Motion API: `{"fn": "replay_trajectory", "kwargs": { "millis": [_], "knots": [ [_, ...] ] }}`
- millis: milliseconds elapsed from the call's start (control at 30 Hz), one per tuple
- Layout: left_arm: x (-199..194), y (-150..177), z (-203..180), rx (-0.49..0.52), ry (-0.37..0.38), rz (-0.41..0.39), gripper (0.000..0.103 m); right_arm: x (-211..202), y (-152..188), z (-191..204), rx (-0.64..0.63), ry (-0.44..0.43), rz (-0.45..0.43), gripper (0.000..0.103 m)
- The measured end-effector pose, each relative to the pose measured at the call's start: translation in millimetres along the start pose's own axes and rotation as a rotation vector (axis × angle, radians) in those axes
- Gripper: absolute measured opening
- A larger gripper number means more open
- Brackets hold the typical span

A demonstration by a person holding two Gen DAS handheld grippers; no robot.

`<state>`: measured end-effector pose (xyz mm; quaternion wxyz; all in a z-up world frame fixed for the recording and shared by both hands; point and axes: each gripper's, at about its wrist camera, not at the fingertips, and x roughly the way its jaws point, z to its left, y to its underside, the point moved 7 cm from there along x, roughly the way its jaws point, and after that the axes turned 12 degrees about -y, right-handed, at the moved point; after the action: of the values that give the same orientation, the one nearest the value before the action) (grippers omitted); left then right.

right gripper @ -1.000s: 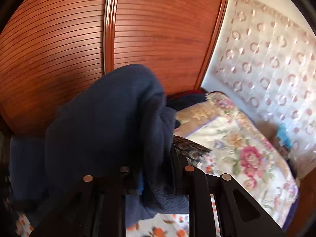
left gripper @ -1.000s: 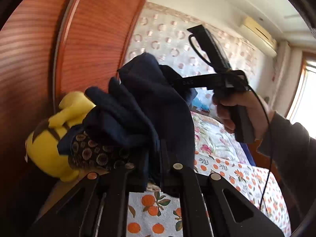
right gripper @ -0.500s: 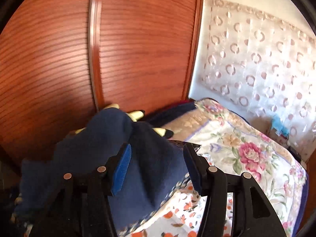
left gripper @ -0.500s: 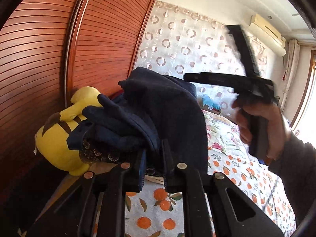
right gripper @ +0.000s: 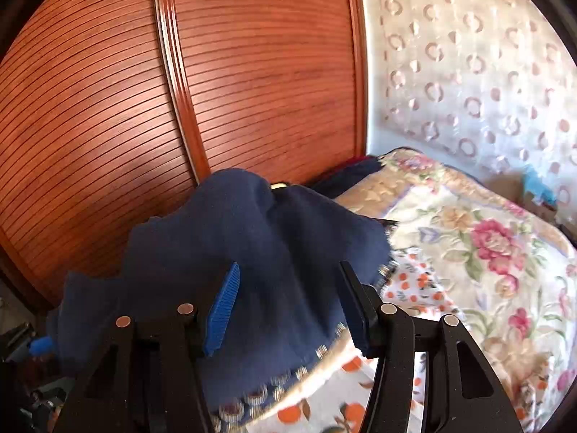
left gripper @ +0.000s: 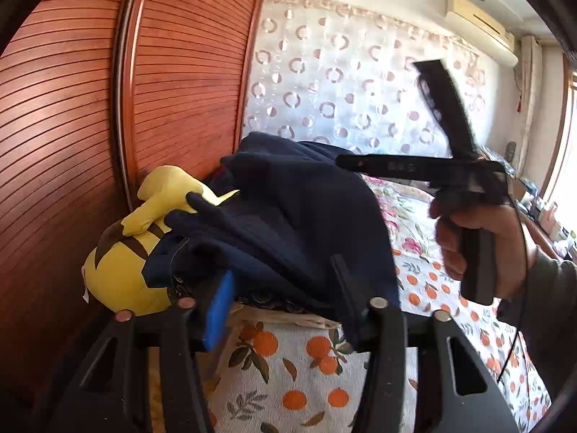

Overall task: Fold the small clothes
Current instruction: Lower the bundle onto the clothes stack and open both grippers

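Left wrist view: the navy garment (left gripper: 306,223) lies heaped on the bed (left gripper: 288,371) by the wardrobe-side edge. The left gripper (left gripper: 281,299) is opening, cloth between its jaws; the right gripper (right gripper: 288,303) stands apart. Back both straight out so no fold drags.

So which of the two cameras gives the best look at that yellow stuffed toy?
The left wrist view. The yellow stuffed toy lies against the wooden doors, body and limb plain, partly under the dark blue garment. In the right wrist view only a yellow sliver peeks over the cloth.
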<state>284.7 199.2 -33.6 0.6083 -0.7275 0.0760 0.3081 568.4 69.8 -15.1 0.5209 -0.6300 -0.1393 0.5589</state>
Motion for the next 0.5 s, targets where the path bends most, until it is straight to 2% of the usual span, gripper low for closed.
{"fn": "replay_trajectory", "kwargs": {
  "millis": [67, 100, 200, 333, 433, 500],
  "knots": [
    [-7, -1, -3, 0.022, 0.005, -0.008, 0.076, -27, 10, 16, 0.005, 0.008, -0.022, 0.057],
    [-13, -1, -5, 0.038, 0.005, -0.018, 0.079, -39, 14, 20, 0.006, 0.012, -0.031, 0.057],
    [-29, -3, -13, 0.076, 0.008, -0.041, 0.082, -86, 43, 49, 0.012, 0.035, -0.064, 0.057],
    [-54, -2, -28, 0.134, 0.020, -0.074, 0.083, -136, 82, 65, 0.042, 0.073, -0.079, 0.057],
    [-70, 0, -37, 0.154, 0.041, -0.083, 0.083, -174, 109, 78, 0.053, 0.116, -0.086, 0.059],
    [-80, 3, -45, 0.165, 0.057, -0.086, 0.083, -202, 125, 90, 0.062, 0.138, -0.093, 0.065]
  ]
}}
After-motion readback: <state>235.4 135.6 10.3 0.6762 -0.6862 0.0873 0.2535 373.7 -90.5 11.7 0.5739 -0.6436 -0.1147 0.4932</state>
